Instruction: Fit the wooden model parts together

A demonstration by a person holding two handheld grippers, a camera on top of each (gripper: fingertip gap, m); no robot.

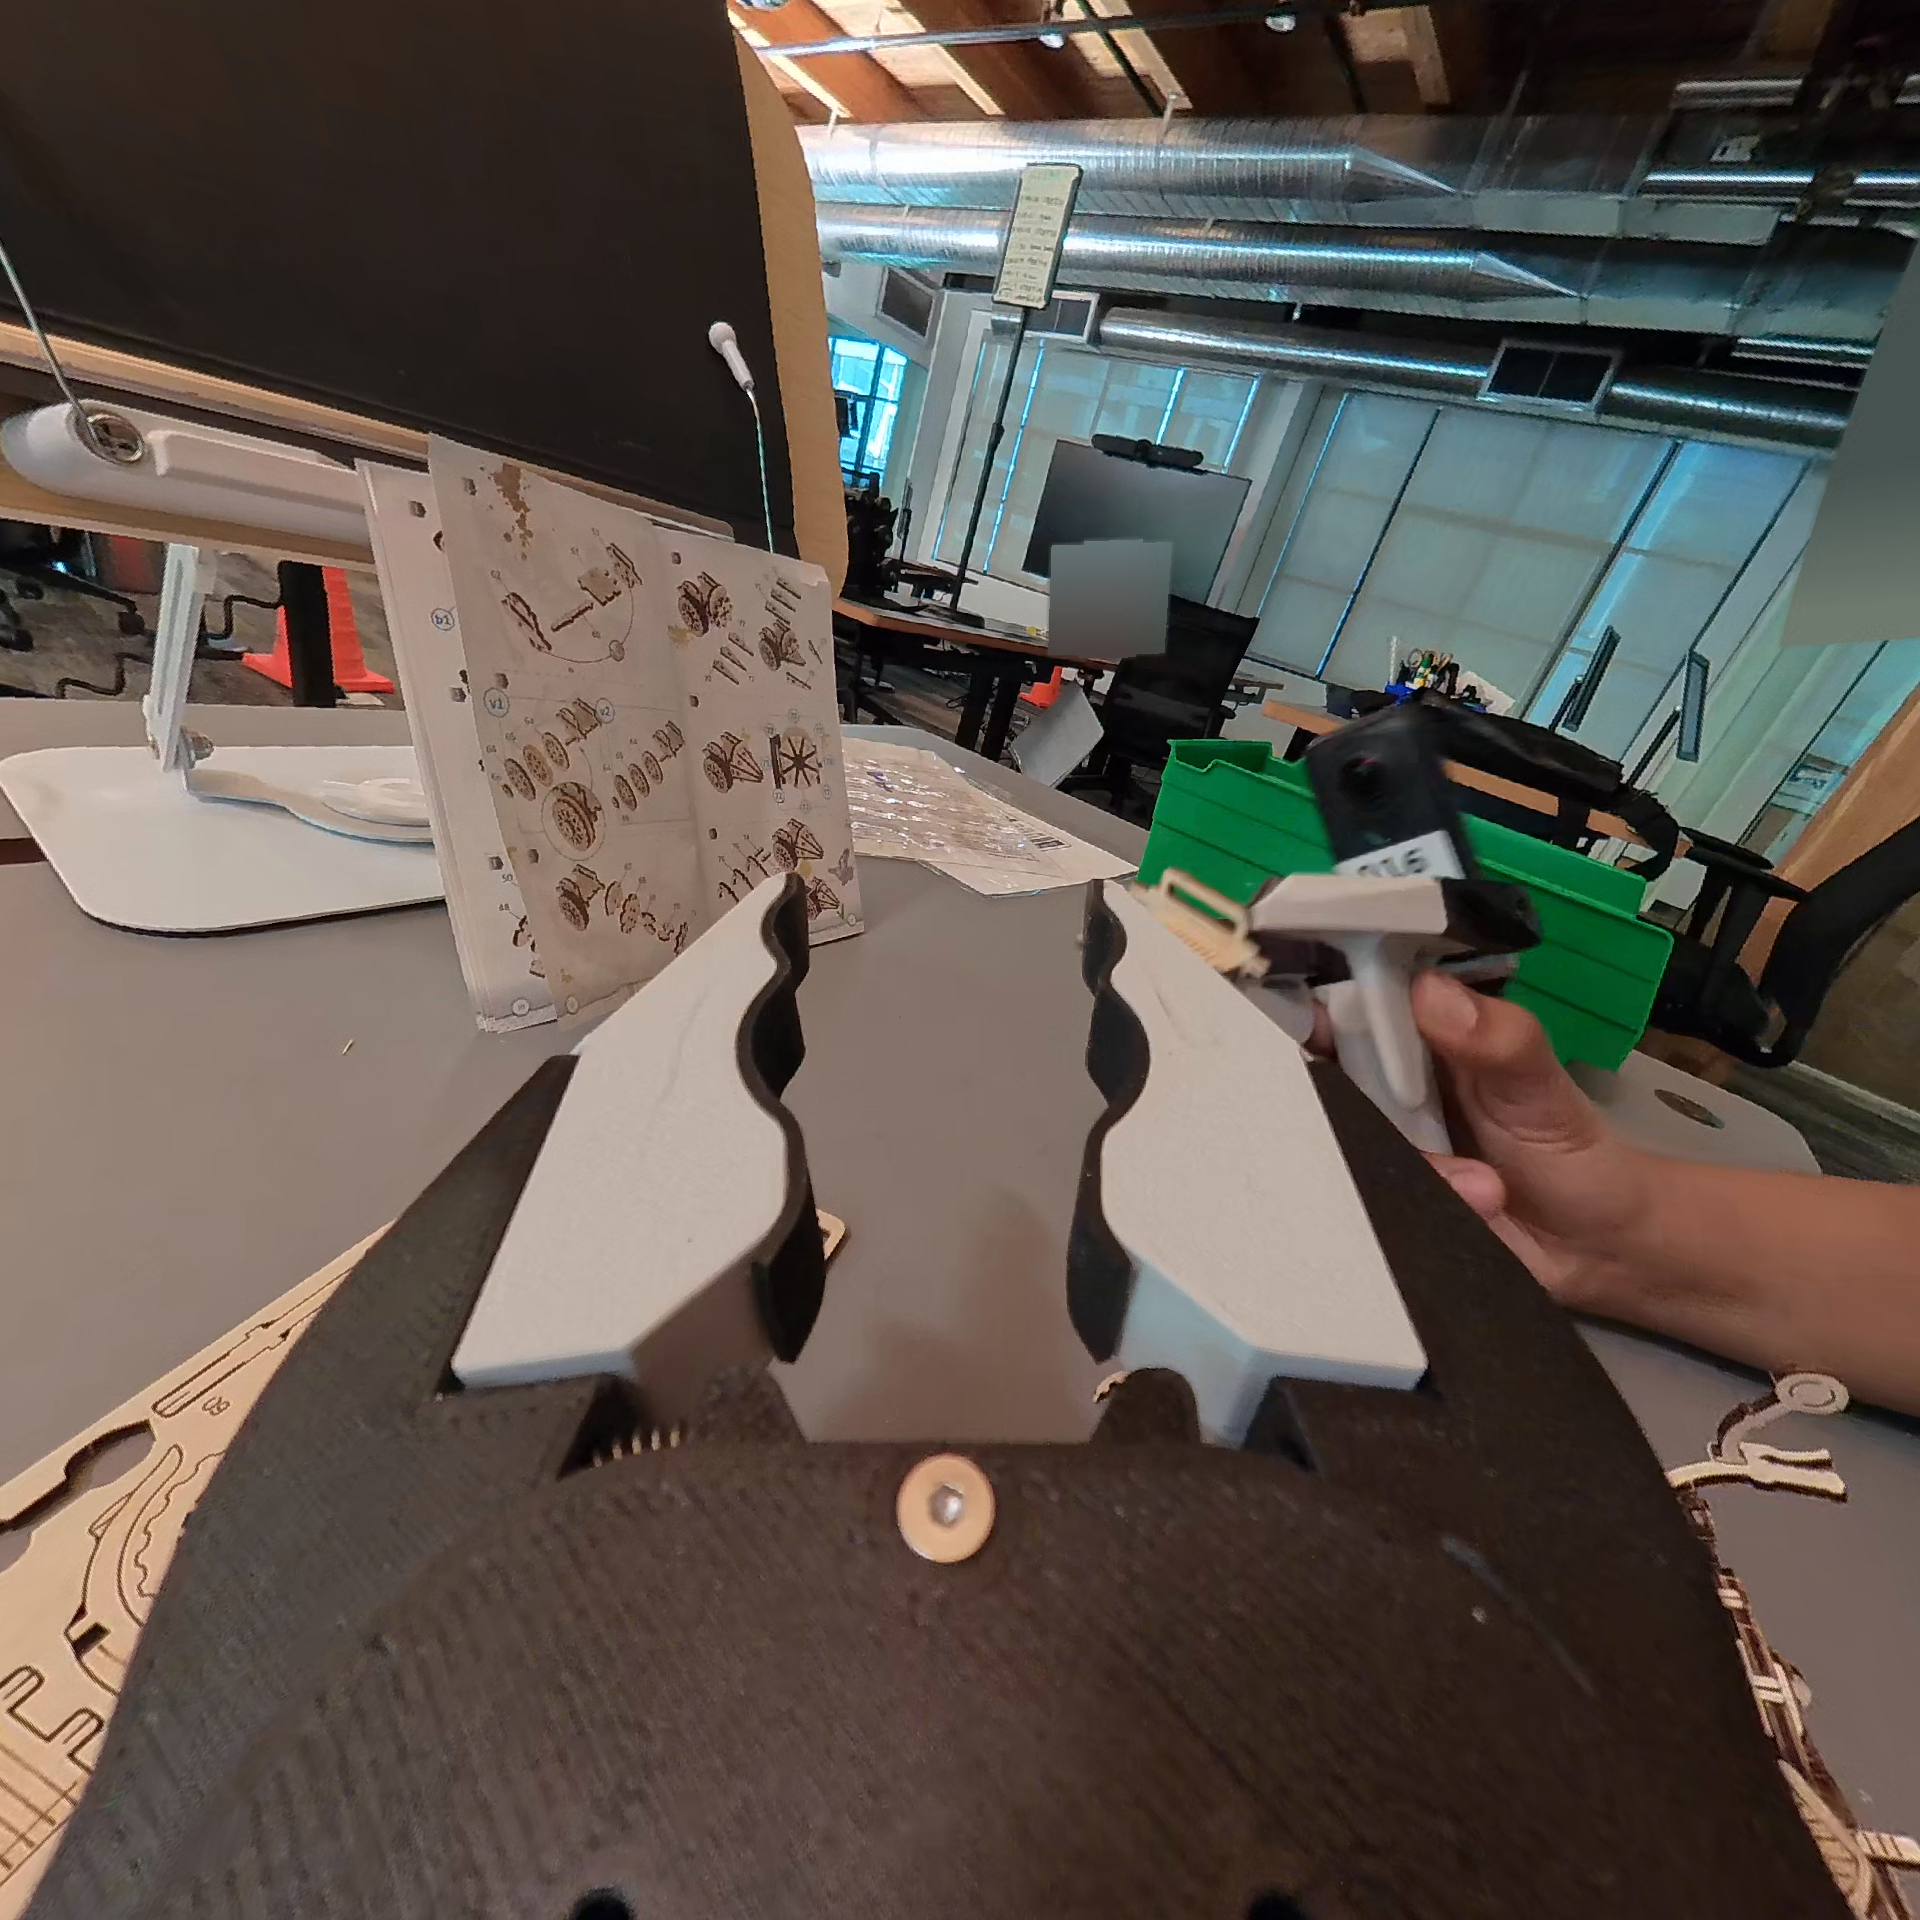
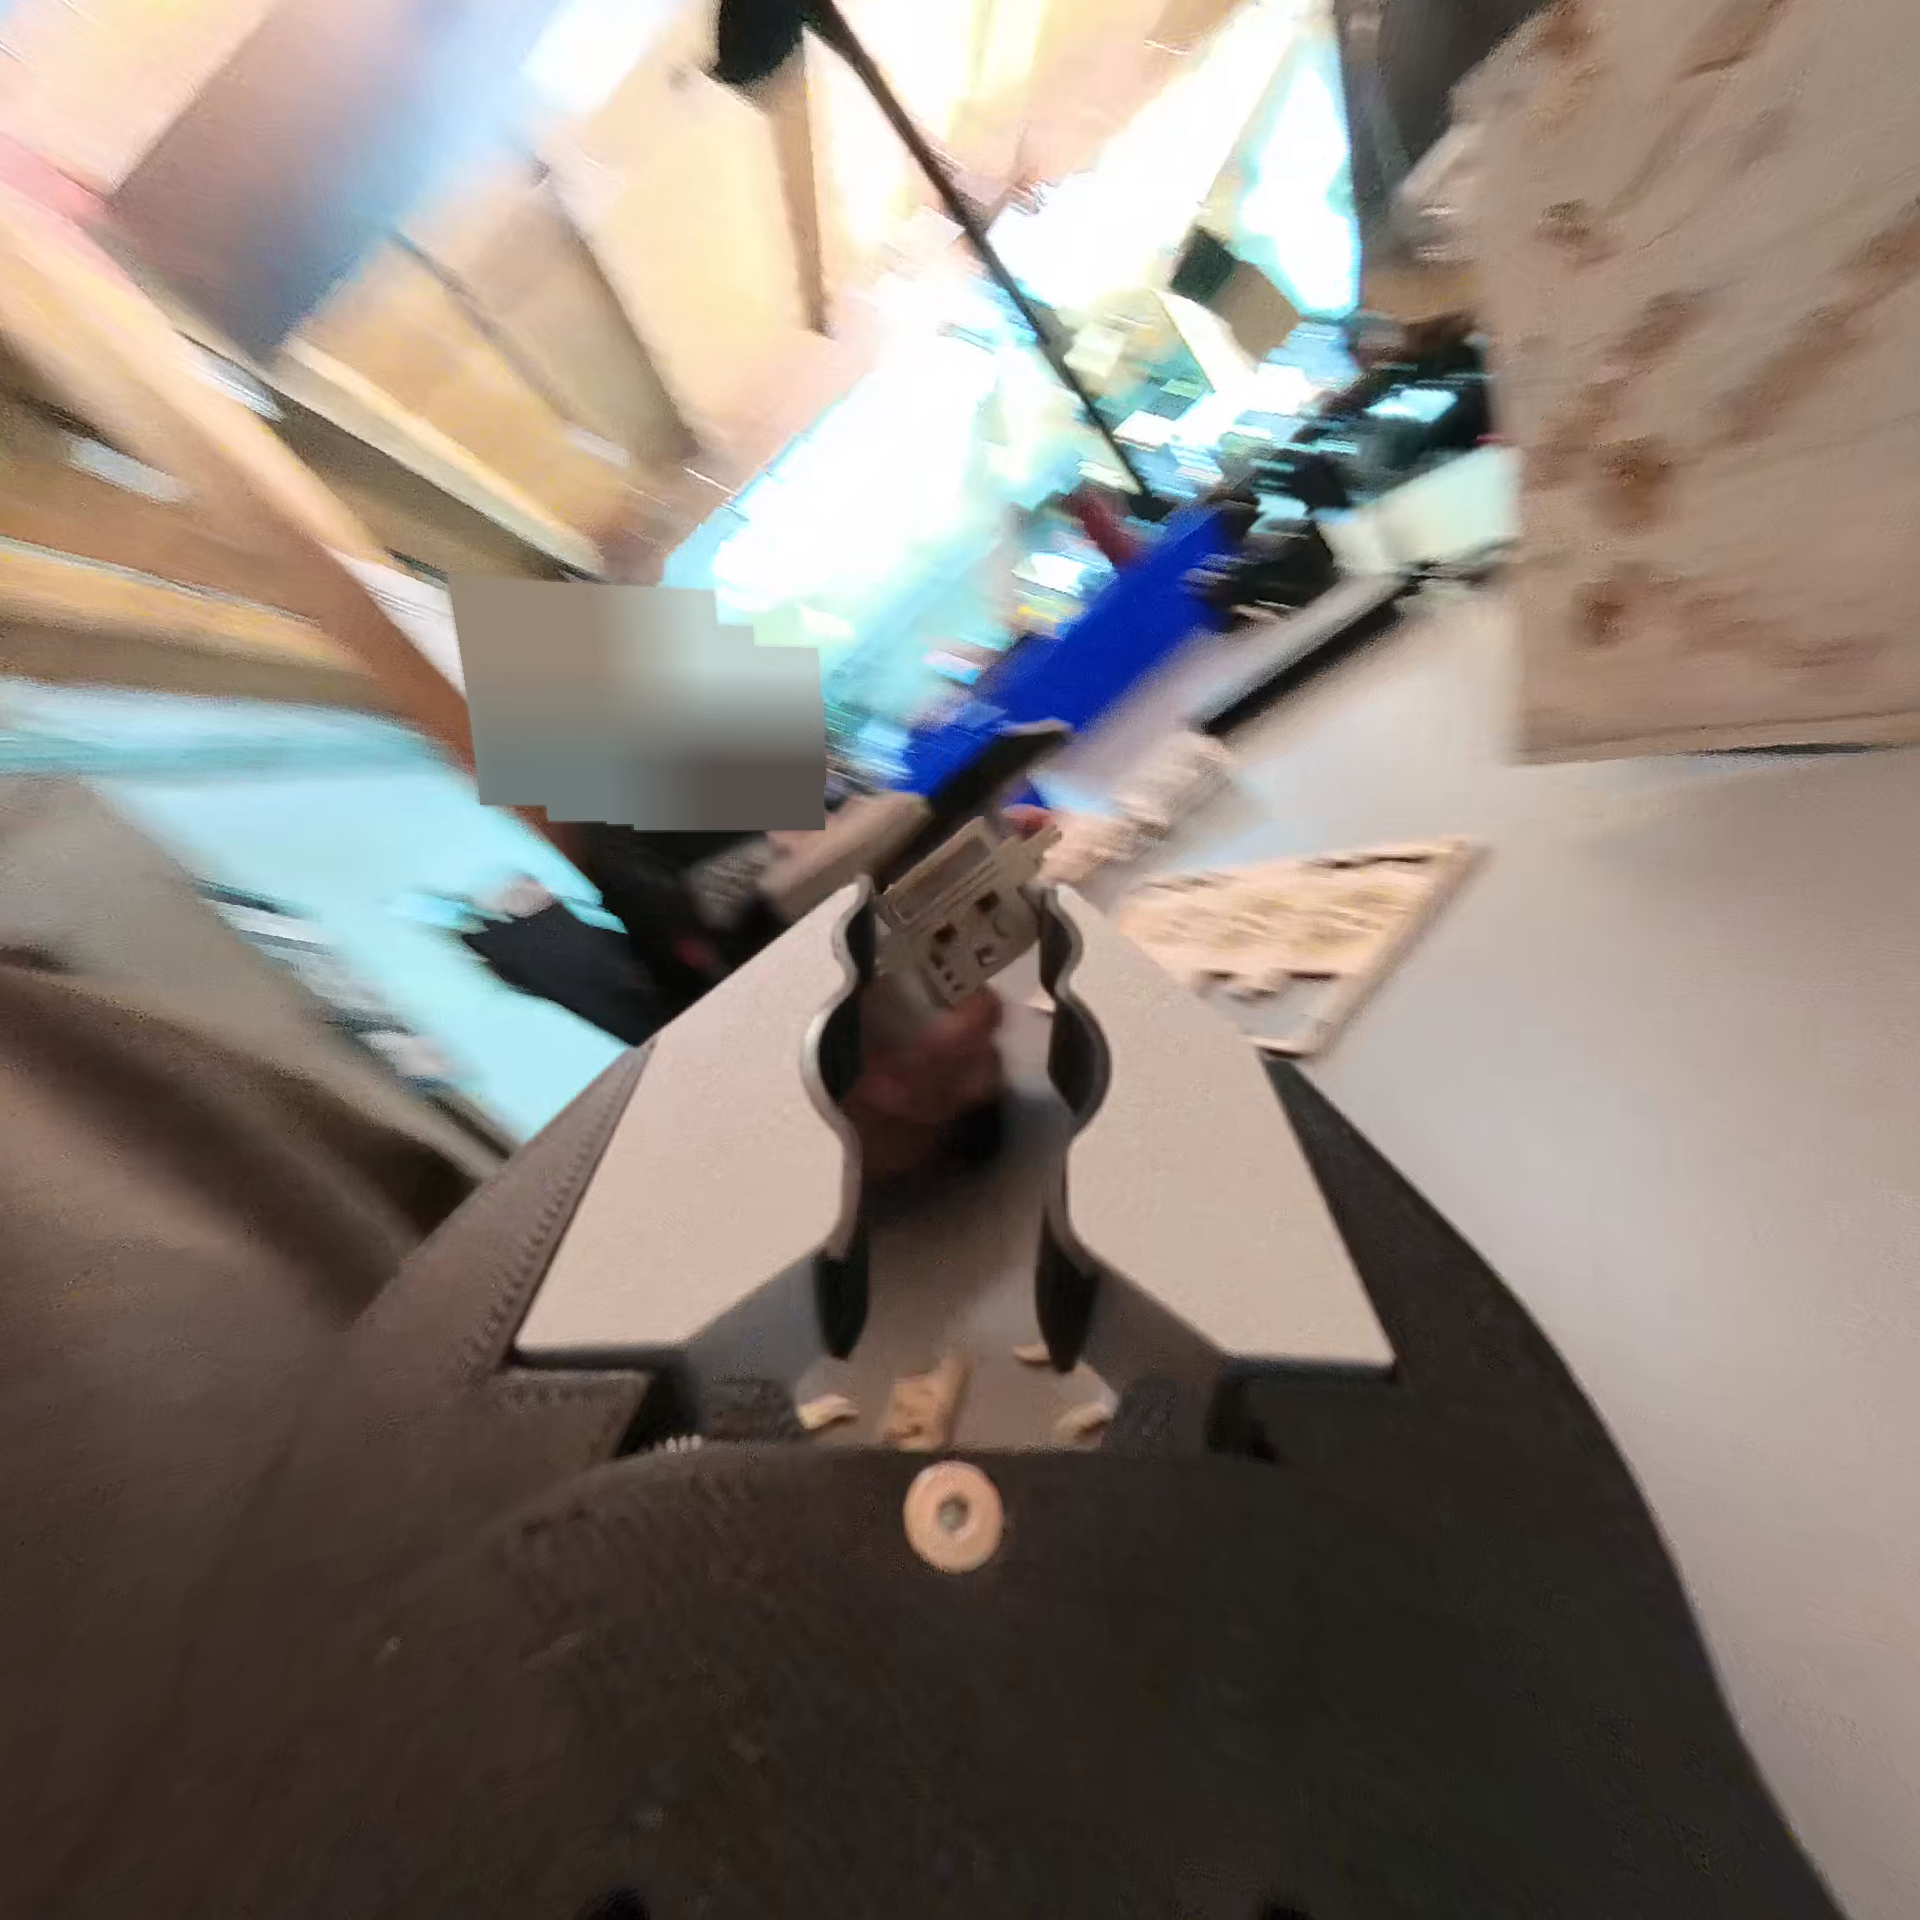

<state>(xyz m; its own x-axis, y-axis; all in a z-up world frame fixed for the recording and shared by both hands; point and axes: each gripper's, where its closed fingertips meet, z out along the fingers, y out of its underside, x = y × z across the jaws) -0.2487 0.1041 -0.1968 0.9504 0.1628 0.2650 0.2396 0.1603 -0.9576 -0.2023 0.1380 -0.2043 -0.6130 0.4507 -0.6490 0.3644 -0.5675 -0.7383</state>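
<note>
your right tongs (image 2: 951, 914) clamp a small wooden part (image 2: 961, 930) mid-frame, raised for fitting; left tongs (image 1: 945, 935) gape empty over the counter (image 1: 260, 1039), ready to receive.

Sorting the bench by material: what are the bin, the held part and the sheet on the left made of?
Bin: looks like moulded plastic, glossy green, ribbed walls.
Held part in the right gripper: probably thin plywood, pale and matt, with cut slots.
Sheet: seemingly the same pale wood, with dark, burnt-looking cut lines.
</note>
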